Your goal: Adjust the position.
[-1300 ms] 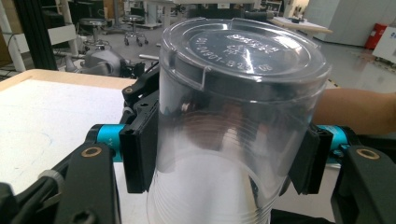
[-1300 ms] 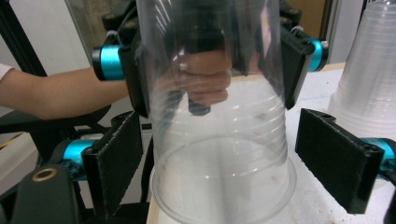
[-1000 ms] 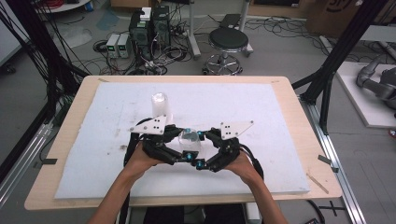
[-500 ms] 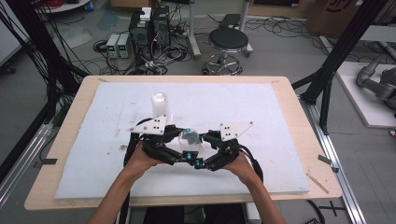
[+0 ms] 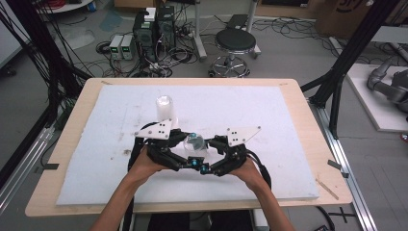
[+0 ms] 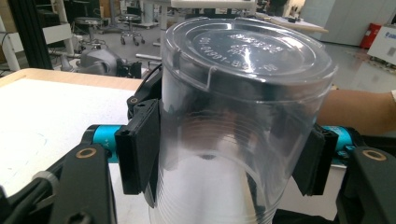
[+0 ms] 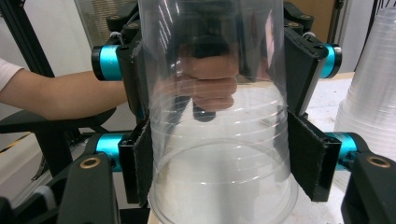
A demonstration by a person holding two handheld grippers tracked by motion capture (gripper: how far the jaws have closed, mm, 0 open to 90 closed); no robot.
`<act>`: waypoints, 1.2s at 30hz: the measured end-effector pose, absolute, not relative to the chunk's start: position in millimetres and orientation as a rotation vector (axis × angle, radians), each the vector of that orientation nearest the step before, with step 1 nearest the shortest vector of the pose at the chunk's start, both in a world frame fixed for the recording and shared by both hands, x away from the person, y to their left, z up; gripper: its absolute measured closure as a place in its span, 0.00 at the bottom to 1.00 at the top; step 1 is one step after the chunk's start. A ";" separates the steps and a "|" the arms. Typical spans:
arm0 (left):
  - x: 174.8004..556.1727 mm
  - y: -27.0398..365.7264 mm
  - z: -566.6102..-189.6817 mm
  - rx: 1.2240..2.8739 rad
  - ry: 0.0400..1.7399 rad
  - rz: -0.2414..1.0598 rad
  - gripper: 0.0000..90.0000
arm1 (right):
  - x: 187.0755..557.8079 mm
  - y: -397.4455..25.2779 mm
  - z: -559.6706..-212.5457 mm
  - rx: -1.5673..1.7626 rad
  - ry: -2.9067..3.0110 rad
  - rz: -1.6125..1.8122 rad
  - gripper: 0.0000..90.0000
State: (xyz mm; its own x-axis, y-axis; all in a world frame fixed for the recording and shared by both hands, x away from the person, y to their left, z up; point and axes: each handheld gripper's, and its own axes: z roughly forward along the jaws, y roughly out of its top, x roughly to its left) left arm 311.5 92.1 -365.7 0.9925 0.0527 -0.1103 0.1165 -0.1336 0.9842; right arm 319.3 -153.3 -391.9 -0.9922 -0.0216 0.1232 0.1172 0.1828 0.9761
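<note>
Two grippers, left gripper [image 5: 185, 156] and right gripper [image 5: 214, 161], are both pinching one upside-down clear cup [image 5: 194, 144] near the table's [image 5: 72, 139] front edge; the right gripper view is showing stacked cups [image 7: 373, 79] alongside.

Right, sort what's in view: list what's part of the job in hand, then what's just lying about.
In use:
- upside-down clear plastic cup, gripped by both
- left gripper
- right gripper
- stack of clear cups behind them, probably the supply

Lying about:
- black stool
- computer towers
- floor cables
</note>
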 end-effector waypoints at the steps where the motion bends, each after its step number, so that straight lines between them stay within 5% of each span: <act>1: 311.6 91.9 -365.8 1.705 0.134 -0.049 0.35 | 319.3 -153.4 -391.9 -0.094 -2.329 -1.940 0.37; 6: 312.3 93.7 -365.7 1.692 0.165 -0.047 0.14 | 319.5 -154.1 -392.4 -0.088 -2.338 -1.936 0.37; 10: 310.7 100.4 -360.2 1.712 0.153 -0.025 0.10 | 319.4 -157.0 -391.4 -0.102 -2.353 -1.935 0.36; 29: 308.4 110.9 -322.0 2.244 0.113 0.110 0.12 | 321.0 -150.4 -353.4 -0.156 -2.791 -1.337 0.37; 36: 313.2 110.3 -324.2 2.354 0.149 0.067 0.12 | 322.6 -137.8 -341.5 -0.126 -2.905 -1.068 0.37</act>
State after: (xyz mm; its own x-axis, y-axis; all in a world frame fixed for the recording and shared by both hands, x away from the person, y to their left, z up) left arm 313.2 110.3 -324.2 0.9918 0.1281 0.0041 0.0878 -0.7029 0.7058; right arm 322.6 -137.8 -341.5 -0.9957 0.0614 0.0694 0.0917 0.7592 0.6443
